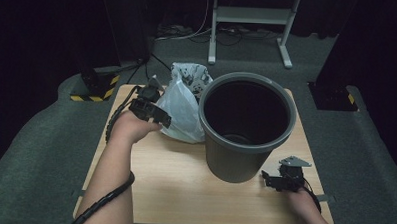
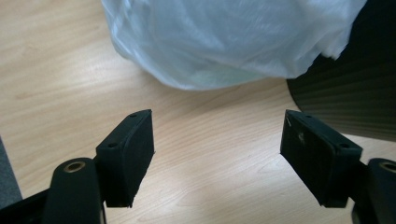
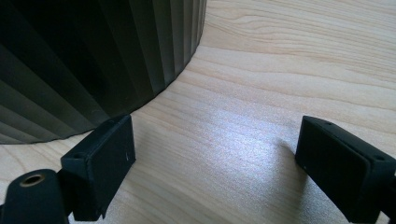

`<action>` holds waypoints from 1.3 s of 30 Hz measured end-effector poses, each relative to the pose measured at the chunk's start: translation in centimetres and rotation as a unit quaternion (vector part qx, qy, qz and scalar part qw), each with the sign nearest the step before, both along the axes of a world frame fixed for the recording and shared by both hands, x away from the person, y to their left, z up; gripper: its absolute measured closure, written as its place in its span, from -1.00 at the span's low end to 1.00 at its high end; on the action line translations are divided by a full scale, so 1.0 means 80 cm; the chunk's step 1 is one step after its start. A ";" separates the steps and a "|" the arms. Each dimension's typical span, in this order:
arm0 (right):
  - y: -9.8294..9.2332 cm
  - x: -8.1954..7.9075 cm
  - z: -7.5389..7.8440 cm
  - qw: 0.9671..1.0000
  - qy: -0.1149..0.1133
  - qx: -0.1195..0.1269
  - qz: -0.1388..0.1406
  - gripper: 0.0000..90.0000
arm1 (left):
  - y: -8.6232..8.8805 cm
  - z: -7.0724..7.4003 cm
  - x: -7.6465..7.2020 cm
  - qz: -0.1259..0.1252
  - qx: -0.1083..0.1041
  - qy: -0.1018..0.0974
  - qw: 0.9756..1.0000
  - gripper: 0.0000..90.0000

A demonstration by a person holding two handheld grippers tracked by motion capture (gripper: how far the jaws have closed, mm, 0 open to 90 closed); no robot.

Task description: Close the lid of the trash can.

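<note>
A wooden table (image 1: 183, 191) stood on grey carpet (image 1: 40, 151), with a white metal stand (image 1: 250, 16) on the floor beyond its far edge. The biggest thing on the table was a grey ribbed bin (image 1: 246, 126), upright and uncovered, set toward the right half of the top.

Touching the bin's left side lay a white plastic bag (image 1: 184, 111), bulging and crumpled, with a patterned black-and-white part (image 1: 190, 76) at its far end, which hung over the table's far edge.

The left gripper (image 1: 154, 113) was at the near left side of the bag, held in a hand whose forearm came up from the bottom edge. In the left gripper view its jaws stood wide apart with only bare wood between them; the bag (image 2: 224, 42) lay just ahead of the tips, and the bin's wall (image 2: 345, 93) showed at the right. The pads were clear of the bag.

The right gripper (image 1: 279, 180) sat low on the table at the bin's near right foot. In the right gripper view its jaws were also spread wide over bare wood, gripping nothing, with the ribbed wall (image 3: 93, 60) just beside the left jaw.
</note>
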State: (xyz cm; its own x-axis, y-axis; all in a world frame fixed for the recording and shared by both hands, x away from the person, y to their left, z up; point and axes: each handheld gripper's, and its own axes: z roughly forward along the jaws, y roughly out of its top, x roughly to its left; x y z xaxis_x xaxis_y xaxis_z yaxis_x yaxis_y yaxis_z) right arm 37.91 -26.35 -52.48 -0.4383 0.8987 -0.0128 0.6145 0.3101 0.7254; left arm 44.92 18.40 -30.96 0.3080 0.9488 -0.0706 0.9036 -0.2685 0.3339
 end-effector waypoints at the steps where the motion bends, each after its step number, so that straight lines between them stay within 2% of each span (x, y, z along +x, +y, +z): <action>1: 0.000 0.000 0.000 1.000 0.000 0.000 0.000 -0.74 | 0.001 -0.005 -0.001 0.001 -0.001 0.002 1.000 -0.43; 5: 0.000 0.000 0.000 1.000 0.000 0.000 0.000 -0.74 | 0.005 -0.028 -0.003 0.004 -0.004 0.014 1.000 -0.43; 6: 0.000 0.000 0.000 1.000 0.000 0.000 0.000 -0.74 | 0.005 -0.028 -0.003 0.004 -0.004 0.014 1.000 -0.43; 7: 0.000 0.000 0.000 1.000 0.000 0.000 0.000 -0.74 | 0.008 -0.039 -0.004 0.004 -0.004 0.020 1.000 -0.43; 11: 0.000 0.000 0.000 1.000 0.000 0.000 0.000 -0.74 | 0.010 -0.060 -0.007 0.003 -0.004 0.028 1.000 -0.43; 16: 0.000 0.000 0.000 1.000 0.000 0.000 0.000 -0.74 | 0.011 -0.085 -0.011 0.001 0.003 0.037 0.999 -0.43; 20: 0.000 0.000 0.000 1.000 0.001 0.001 -0.001 -0.74 | 0.011 -0.105 -0.015 -0.009 0.004 0.043 0.999 -0.44; 25: 0.000 0.000 0.000 1.000 0.002 0.001 -0.001 -0.74 | 0.010 -0.130 -0.019 -0.009 0.002 0.054 0.998 -0.45; 28: 0.000 0.000 0.000 1.000 0.001 0.000 0.000 -0.74 | 0.010 -0.143 -0.021 -0.011 0.009 0.057 0.998 -0.46; 33: 0.000 0.000 0.000 1.000 0.002 0.001 -0.001 -0.74 | 0.005 -0.165 -0.027 -0.020 0.010 0.054 0.998 -0.46; 34: 0.000 0.000 0.000 1.000 0.002 0.001 -0.001 -0.74 | -0.003 -0.175 -0.031 0.018 -0.009 0.032 0.999 -0.46; 35: 0.000 0.000 0.000 1.000 0.002 0.001 0.000 -0.74 | -0.007 -0.183 -0.033 0.036 -0.016 0.017 0.999 -0.46; 36: 0.000 0.000 0.000 1.000 0.002 0.001 0.000 -0.74 | -0.003 -0.184 -0.033 0.004 -0.003 0.034 0.999 -0.46; 37: 0.000 0.000 0.000 1.000 0.002 0.001 0.000 -0.74 | -0.001 -0.188 -0.033 -0.015 0.008 0.042 0.999 -0.46; 38: 0.000 0.000 0.000 1.000 0.002 0.001 0.000 -0.74 | -0.001 -0.193 -0.034 -0.026 0.012 0.047 0.999 -0.46; 39: 0.000 0.000 0.000 1.000 0.002 0.001 0.000 -0.74 | -0.001 -0.193 -0.034 -0.026 0.012 0.047 0.999 -0.46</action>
